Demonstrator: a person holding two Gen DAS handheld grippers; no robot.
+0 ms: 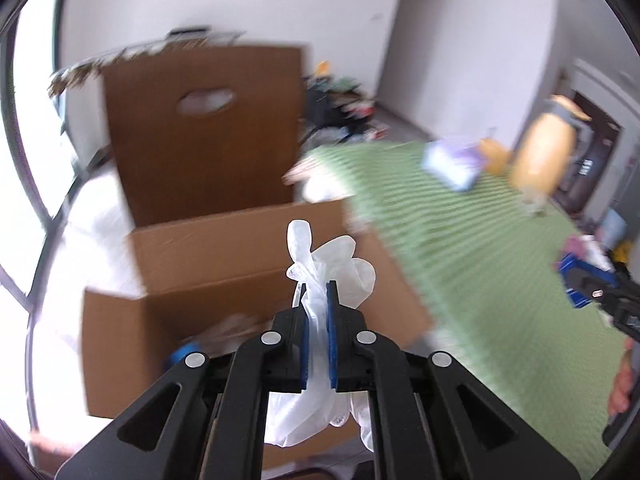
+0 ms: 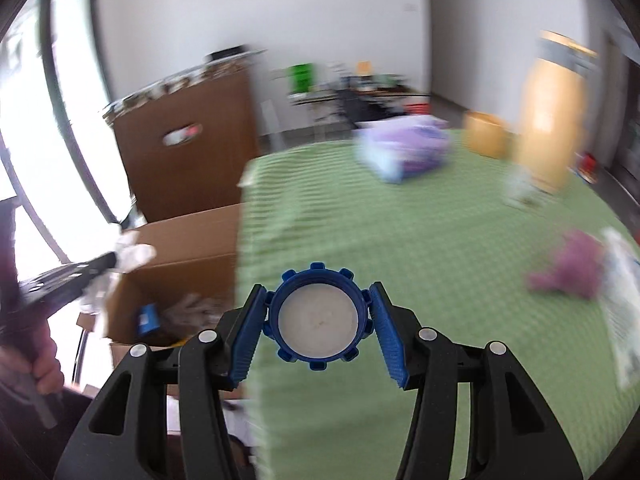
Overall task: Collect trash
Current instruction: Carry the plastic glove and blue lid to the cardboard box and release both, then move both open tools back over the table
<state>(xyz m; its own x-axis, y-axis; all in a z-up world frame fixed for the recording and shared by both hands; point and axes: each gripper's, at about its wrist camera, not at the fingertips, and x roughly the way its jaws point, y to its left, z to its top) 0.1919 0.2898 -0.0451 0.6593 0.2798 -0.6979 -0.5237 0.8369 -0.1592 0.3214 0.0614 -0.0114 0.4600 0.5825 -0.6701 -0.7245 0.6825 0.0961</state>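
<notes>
My left gripper [image 1: 318,288] is shut on a white plastic glove [image 1: 336,268] and holds it above the open cardboard box [image 1: 224,248] beside the table. It also shows in the right wrist view [image 2: 116,258] over the box [image 2: 180,248]. My right gripper [image 2: 318,300] is shut on a blue notched bottle cap [image 2: 318,316] with a white inside, held above the green tablecloth [image 2: 400,240]. The right gripper shows at the far right of the left wrist view [image 1: 576,284]. A crumpled purple scrap [image 2: 572,268] lies on the cloth to the right.
On the table stand a tall yellow bottle [image 2: 552,120], a small tan box [image 2: 488,136] and a purple-white packet [image 2: 404,152]. A white printed sheet [image 2: 624,312] lies at the right edge. The box holds blue and grey trash [image 2: 168,316]. Clutter lies by the far wall [image 1: 344,104].
</notes>
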